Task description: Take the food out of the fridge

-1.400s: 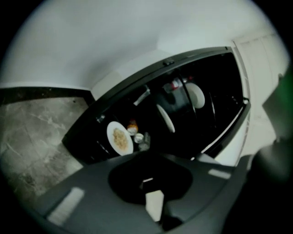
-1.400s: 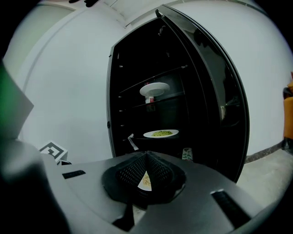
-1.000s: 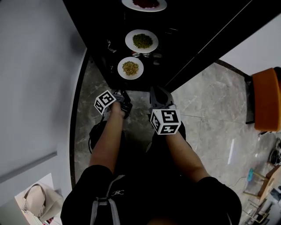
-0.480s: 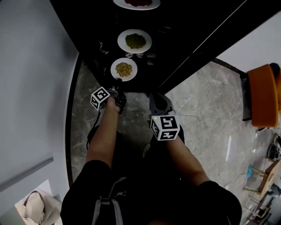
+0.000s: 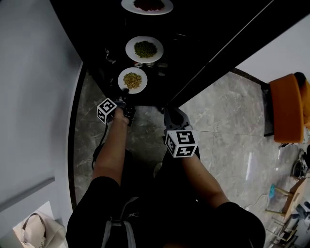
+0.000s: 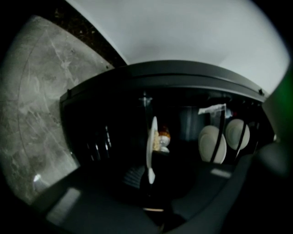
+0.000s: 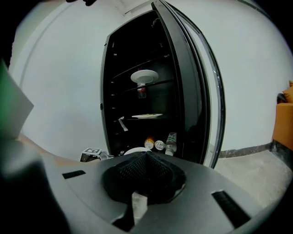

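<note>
An open dark fridge holds three white plates on shelves. The lowest plate point(image 5: 132, 80) carries yellowish food, the middle plate point(image 5: 144, 49) green food, the top plate point(image 5: 147, 5) dark red food. My left gripper point(image 5: 125, 93) is at the lowest plate's near rim. In the left gripper view, which is rolled, that plate point(image 6: 150, 141) shows edge-on, its rim between the jaws of the left gripper point(image 6: 151, 183). These jaws have just been closing, and a dark gap still shows beside the rim. My right gripper point(image 5: 173, 116) hangs in front of the fridge, shut point(image 7: 144, 176) and empty.
Small jars and a bottle point(image 7: 159, 145) stand on the lowest shelf behind the plate. The fridge door point(image 7: 201, 91) stands open at the right. An orange chair point(image 5: 288, 106) is at the far right of the marble floor and a handbag point(image 5: 36, 227) at the lower left.
Both hands moved toward the fridge. The left gripper reached the lowest plate's rim and its jaws came apart. The right gripper stayed shut.
</note>
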A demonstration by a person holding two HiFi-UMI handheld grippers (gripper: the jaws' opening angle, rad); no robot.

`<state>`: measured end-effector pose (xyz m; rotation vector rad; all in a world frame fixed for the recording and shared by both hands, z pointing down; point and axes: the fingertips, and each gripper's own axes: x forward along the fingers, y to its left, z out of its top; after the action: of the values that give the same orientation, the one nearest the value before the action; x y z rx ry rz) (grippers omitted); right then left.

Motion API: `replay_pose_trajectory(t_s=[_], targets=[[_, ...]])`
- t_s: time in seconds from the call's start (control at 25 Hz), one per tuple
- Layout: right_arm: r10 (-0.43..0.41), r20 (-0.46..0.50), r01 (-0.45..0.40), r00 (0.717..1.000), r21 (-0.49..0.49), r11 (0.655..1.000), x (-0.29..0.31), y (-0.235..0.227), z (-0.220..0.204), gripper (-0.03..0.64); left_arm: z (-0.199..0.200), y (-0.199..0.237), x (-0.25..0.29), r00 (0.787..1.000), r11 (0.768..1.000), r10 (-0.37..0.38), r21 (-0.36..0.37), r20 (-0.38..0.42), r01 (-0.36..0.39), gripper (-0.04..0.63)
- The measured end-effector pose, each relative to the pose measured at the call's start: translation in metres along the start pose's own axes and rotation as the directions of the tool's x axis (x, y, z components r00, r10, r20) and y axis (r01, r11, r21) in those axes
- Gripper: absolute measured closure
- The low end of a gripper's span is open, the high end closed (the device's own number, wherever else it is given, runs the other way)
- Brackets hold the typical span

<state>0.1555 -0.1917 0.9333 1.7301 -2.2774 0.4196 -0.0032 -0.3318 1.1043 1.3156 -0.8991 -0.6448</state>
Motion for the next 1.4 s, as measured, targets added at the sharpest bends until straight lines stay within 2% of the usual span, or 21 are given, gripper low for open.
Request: replay_pose_trajectory(t_s=[0.04,0.08,0.2,0.48,0.68,0.96,1.16,1.28,1.4], targets=[[0.001,-0.003,-0.001,1.000,0.004,1.000,0.000,-0.001,-0.001,0.618,0.000,-0.002,0.000,1.000,1.000,-0.004,-0.001,0.003,0.004,0.574],[0.003,-0.005,-0.003,1.000,0.007,1.000,-0.001,-0.002,-0.001,0.618,0.000,-0.004,0.001,1.000,1.000,-0.007,-0.005,0.006,0.007,0.581],[0.007,-0.001,-0.007,1.000,0.009,1.000,-0.001,-0.003,0.000,0.618,-0.001,-0.008,0.001,1.000,1.000,-0.013,-0.026,0.000,0.013,0.583],[0.026,0.023,-0.026,0.999,0.017,1.000,0.006,0.005,0.010,0.618,-0.006,-0.011,-0.024,1.000,1.000,-0.012,-0.026,-0.007,0.012,0.584],[0.050,0.036,-0.051,0.998,0.020,0.998,0.018,0.018,0.016,0.618,-0.020,-0.018,-0.057,0.998,1.000,0.005,-0.027,-0.058,-0.006,0.584],[0.069,0.062,-0.072,0.996,0.044,0.996,0.034,0.035,0.030,0.618,-0.036,-0.070,-0.128,0.996,0.997,-0.063,-0.056,-0.058,0.059,0.584],[0.074,0.081,-0.080,0.994,0.066,0.995,0.042,0.046,0.038,0.618,-0.034,-0.116,-0.169,0.997,0.998,-0.065,-0.016,-0.035,0.065,0.584],[0.075,0.080,-0.081,0.994,0.074,0.994,0.045,0.051,0.040,0.618,-0.030,-0.141,-0.179,0.996,0.996,-0.091,0.014,-0.024,0.091,0.584],[0.082,0.094,-0.090,0.992,0.085,0.992,0.044,0.058,0.050,0.618,-0.026,-0.156,-0.185,0.996,0.996,-0.090,0.013,-0.013,0.091,0.584]])
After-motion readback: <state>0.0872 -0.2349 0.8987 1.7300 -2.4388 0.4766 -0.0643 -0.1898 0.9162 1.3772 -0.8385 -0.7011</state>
